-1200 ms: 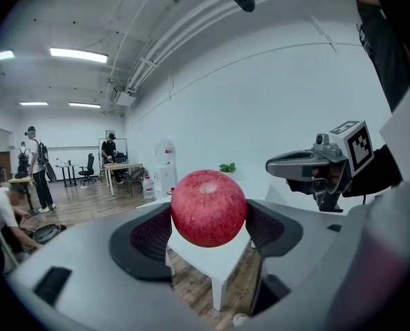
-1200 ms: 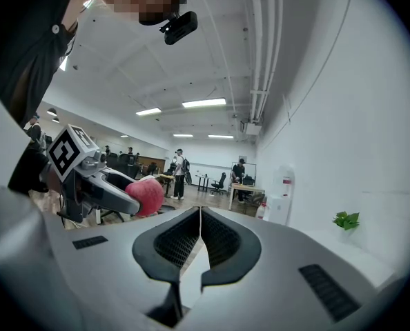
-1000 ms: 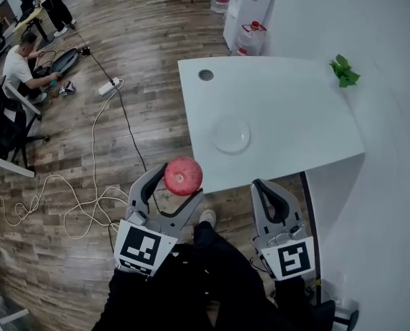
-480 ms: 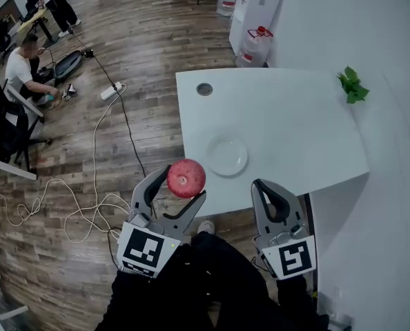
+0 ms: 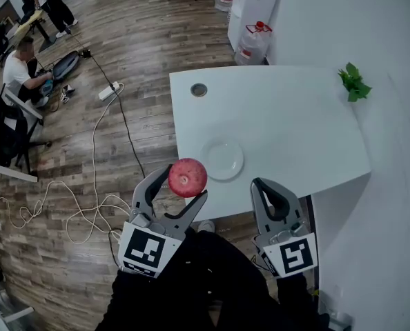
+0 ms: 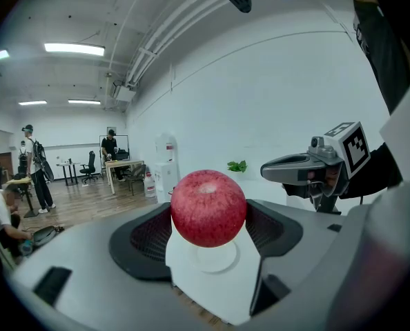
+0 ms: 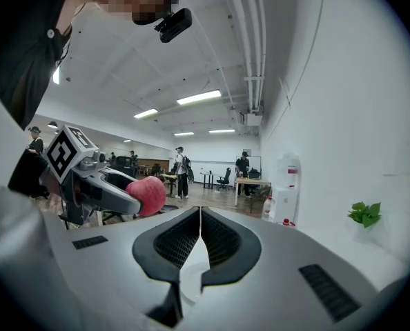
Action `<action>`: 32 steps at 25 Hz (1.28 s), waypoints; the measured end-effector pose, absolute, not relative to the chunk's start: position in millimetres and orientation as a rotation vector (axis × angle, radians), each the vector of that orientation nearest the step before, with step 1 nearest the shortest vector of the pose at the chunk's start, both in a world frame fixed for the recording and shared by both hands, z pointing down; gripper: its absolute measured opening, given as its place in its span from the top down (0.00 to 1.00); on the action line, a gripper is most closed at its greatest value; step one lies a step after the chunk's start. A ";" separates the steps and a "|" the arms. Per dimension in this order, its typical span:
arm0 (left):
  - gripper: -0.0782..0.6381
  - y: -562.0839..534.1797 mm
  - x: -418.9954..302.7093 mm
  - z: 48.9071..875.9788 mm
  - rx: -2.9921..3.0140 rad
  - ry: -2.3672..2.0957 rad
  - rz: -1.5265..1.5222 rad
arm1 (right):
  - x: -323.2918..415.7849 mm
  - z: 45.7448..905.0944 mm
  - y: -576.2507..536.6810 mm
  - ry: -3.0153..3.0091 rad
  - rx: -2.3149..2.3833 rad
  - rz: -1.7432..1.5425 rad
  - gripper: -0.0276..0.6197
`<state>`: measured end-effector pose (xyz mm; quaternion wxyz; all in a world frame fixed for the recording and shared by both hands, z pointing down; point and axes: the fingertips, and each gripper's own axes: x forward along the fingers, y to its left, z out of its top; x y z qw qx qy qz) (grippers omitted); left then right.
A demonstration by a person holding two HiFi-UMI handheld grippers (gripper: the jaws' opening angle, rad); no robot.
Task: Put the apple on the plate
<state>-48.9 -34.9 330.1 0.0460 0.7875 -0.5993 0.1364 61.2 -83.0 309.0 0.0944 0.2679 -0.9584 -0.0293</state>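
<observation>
Apple (image 5: 187, 177), red, dimple up, is clamped betw. the two jaws of the left hand-held gripper (image 5: 184, 183), lower centre of the head view. The jaws are spread just wide enough to press it on both sides. It hangs in the air by the near left edge of the white surface (image 5: 295, 116), not resting on anything.

Right hand-held gripper (image 5: 262, 186), lower right, carries nothing: jaws pressed together, pads meeting along a thin seam. It sits apart from the left one, pointing at the surface's front edge.

Just past the apple, up and to the right, lies the plate (image 5: 223, 159): white, round, flat on the surface near its front edge. Apple and plate aren't touching.

Farther back, a small round hole (image 5: 199, 89) marks the surface's upper left corner, and a green plant sprig (image 5: 354, 83) sits at its far right. Top centre, water bottles (image 5: 253, 40) stand on the floor. At left, wood floor w/ a white cable (image 5: 94, 185) and power strip (image 5: 109, 89). A person (image 5: 18, 64) crouches upper left.
</observation>
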 end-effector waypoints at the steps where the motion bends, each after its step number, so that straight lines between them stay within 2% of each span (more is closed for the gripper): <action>1: 0.41 -36.5 -48.0 330.7 2.405 -1.824 0.424 | 62.5 309.2 -84.0 -2.841 0.800 -0.088 0.89; 10: 0.41 -55.3 -37.8 329.2 2.453 -1.765 0.460 | 78.4 311.3 -94.9 -2.822 0.871 -0.077 0.89; 32: 0.41 -104.2 -56.1 330.3 2.678 -1.446 0.481 | 39.0 303.0 -122.6 -2.717 1.121 -0.076 0.89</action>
